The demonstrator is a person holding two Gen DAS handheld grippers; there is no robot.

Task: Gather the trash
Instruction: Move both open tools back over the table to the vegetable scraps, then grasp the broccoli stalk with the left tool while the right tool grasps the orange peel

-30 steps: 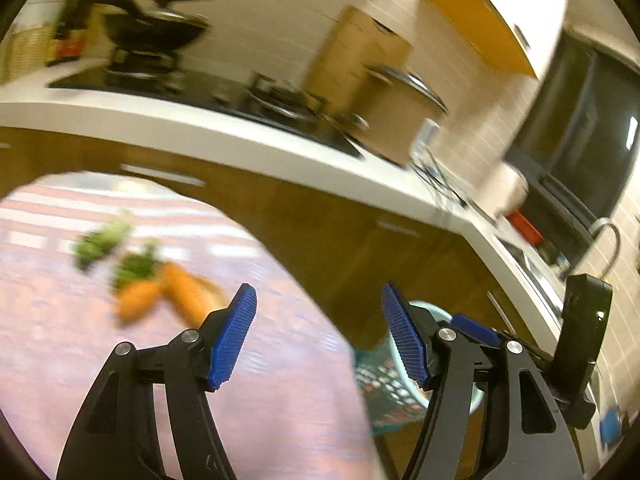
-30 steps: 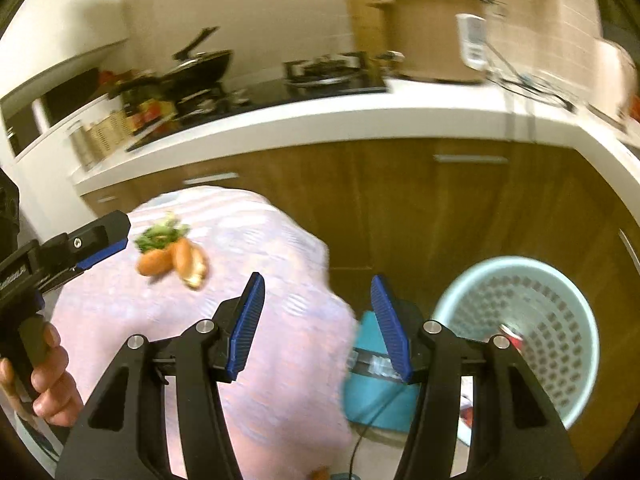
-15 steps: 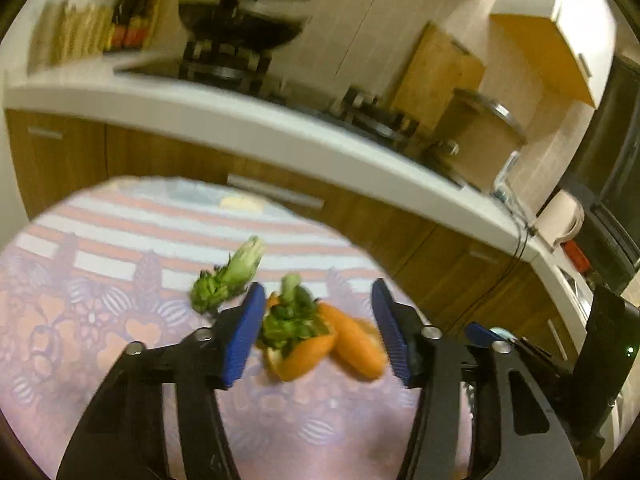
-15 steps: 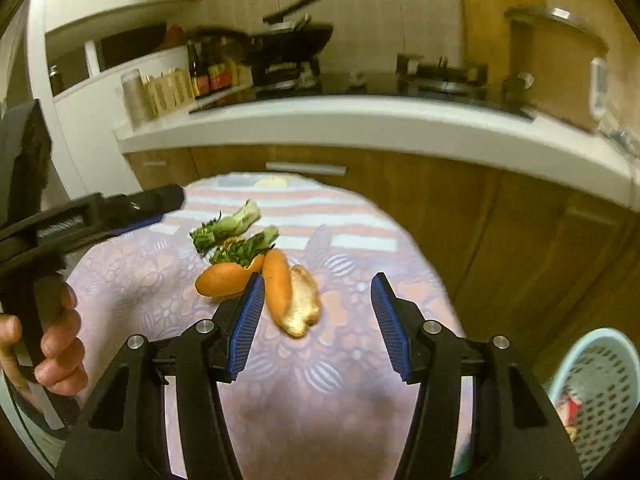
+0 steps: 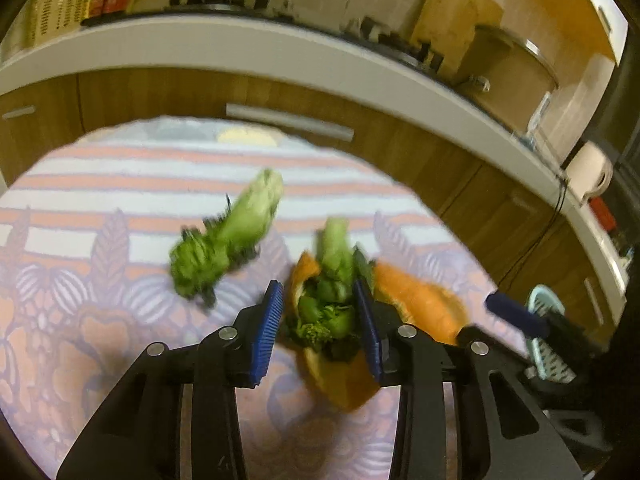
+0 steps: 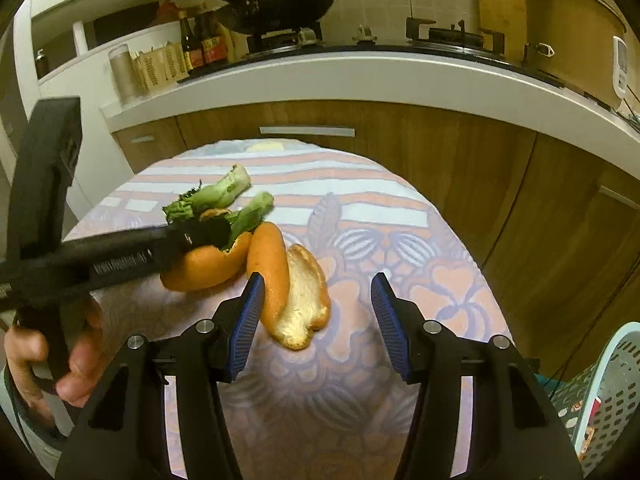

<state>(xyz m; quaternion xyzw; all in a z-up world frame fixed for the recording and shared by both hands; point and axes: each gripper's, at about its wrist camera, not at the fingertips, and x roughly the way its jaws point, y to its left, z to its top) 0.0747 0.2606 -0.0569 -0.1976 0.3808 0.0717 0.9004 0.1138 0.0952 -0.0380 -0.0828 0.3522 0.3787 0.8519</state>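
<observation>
- Scraps sit in a loose pile on a round table with a patterned cloth (image 6: pixel 400 248), in front of wooden cabinets under a white counter (image 6: pixel 400 76).
- Left gripper (image 5: pixel 320 320): jaws closing, blue pads either side of a green vegetable stalk (image 5: pixel 332 280) that lies in a curled orange peel (image 5: pixel 344 384). Slight gap visible on the left pad side; contact on the right pad unclear, motion blur.
- Second green stalk (image 5: pixel 228 240) lies on the cloth, apart from the first, up-left of the left gripper.
- Right gripper (image 6: pixel 318 312): jaws apart, nothing clamped. Another orange peel (image 6: pixel 296 292), white pith up, lies between its pads, close to the left pad, clear of the right one.
- In the right wrist view the left gripper's black body crosses from the left, a hand (image 6: pixel 48 364) on its handle, tips over the first peel and stalks.
- Pale teal perforated basket (image 6: pixel 608 396) stands on the floor, lower right of the table, some scraps inside.
- Wok (image 6: pixel 288 0) and pot (image 6: pixel 568 28) on the stove behind.
</observation>
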